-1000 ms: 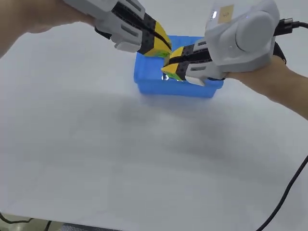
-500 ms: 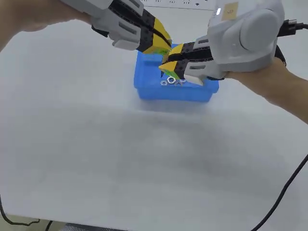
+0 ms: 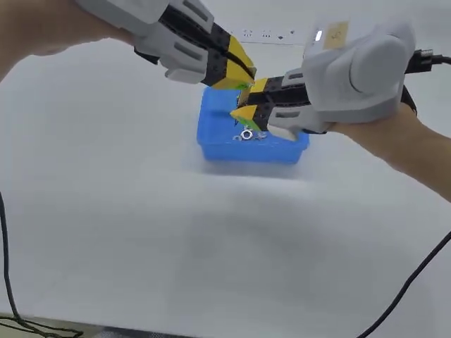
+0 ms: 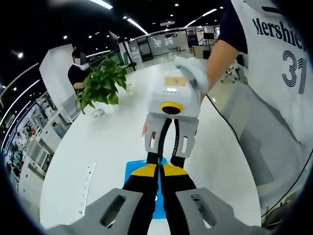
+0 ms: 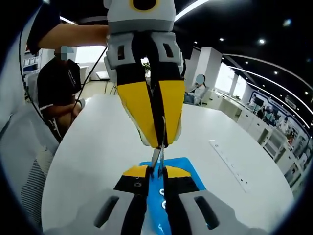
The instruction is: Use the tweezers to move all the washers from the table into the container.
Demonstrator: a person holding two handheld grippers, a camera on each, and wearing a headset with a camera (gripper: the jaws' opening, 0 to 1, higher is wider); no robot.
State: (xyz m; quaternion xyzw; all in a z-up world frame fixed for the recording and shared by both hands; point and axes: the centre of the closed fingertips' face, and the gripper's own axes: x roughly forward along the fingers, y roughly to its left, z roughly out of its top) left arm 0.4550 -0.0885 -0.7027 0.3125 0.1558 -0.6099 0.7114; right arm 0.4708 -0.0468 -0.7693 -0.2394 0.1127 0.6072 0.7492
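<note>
Now that both claws have lifted a little over the last second, the left claw [image 3: 243, 73] stays clamped on the slim steel tweezers [image 5: 158, 159]. My right claw [image 3: 246, 117] sits narrowly about their tips; pressing or not, I cannot tell. Small shiny ring washers [image 3: 246, 134] lie bared on the floor of the blue, square-walled plastic container [image 3: 211, 146], so I judge a drop just made. Around it is the matte white worktop [image 3: 141, 232].

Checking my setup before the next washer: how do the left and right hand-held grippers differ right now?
The left hand-held gripper points in from the upper left and sits higher; the right hand-held gripper points in from the right, lower, just above the washers in the container. The right one seems to hold the tweezers; the left one's jaws look bare. Both have yellow-tipped jaws, shut.
</note>
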